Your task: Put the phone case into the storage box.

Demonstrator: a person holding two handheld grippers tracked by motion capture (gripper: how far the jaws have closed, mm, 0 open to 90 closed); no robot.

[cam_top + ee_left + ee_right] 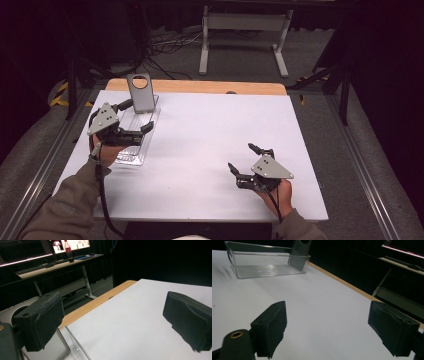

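A clear plastic tray (131, 154) lies along the left side of the white table (210, 135). A grey flat slab with a round hole (141, 93) stands upright at the tray's far end. My left gripper (136, 116) hovers open over the tray just in front of the slab, with nothing between its fingers. In the left gripper view the slab (7, 313) sits behind the left jaw of that gripper (113, 320), and the tray rim (76, 346) shows below. My right gripper (243, 158) rests open near the front right. Its own view, with the gripper (334, 327) open, looks toward the tray (267, 268) and the slab (300, 251).
A wooden strip (200, 86) borders the table's far edge. Beyond it on the floor stand a white desk frame (245, 30) and loose cables (165, 47). Metal rails (362, 170) run along both table sides. A desk with a keyboard (50, 265) stands farther off.
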